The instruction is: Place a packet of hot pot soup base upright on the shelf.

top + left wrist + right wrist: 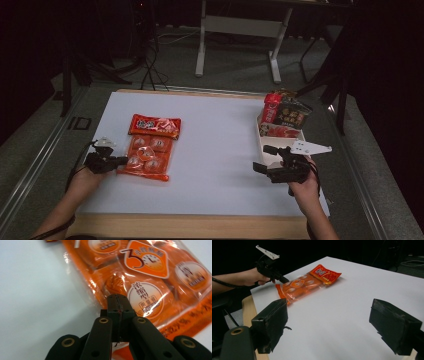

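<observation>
The white table sheet (220,150) is broad, matte and smooth, laid over a wooden top. Far back on its right side a white tray (265,150) holds upright glossy snack packets (285,116), just beyond the right gripper (263,158).

The orange packet (148,155) lies flat on the left half of the sheet, its long axis running away from the person, with a red packet (155,126) touching or overlapping its far end. It is crinkly clear film over a grid of round orange portions, shiny and limp, so I judge it will sag if lifted by one edge.

The left gripper (121,161) is at the packet's near left corner, pointing rightward across its short side; the left hand (87,176) is by far the nearer one. In the left gripper view its jaws are pressed together, seemingly pinching the film's edge. The right gripper's jaws stand spread wide over bare sheet, well apart from the packet.
</observation>
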A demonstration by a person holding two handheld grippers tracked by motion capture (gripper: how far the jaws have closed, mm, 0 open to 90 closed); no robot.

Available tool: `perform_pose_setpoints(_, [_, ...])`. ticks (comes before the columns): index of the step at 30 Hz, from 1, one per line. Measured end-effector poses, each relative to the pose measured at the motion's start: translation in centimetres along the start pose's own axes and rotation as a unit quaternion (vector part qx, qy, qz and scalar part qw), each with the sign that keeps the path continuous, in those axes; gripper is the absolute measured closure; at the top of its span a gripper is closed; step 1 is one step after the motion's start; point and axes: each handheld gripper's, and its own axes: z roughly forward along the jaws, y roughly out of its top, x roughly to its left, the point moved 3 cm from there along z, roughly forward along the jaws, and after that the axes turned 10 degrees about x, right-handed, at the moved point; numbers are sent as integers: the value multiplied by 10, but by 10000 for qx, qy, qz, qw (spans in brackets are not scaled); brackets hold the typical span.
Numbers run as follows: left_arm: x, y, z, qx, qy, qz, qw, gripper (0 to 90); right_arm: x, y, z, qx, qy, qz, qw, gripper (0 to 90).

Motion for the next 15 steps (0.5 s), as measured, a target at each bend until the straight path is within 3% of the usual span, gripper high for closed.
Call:
perform_pose_setpoints(6, [-19, 7, 7, 10, -252, 140, 9996, 900, 0, 0, 0, -4, 9, -5, 10000, 149])
perform_pose_setpoints(15, [-37, 17, 15, 46, -409, 318, 9986, 900, 0, 0, 0, -27, 26, 4, 10000, 149])
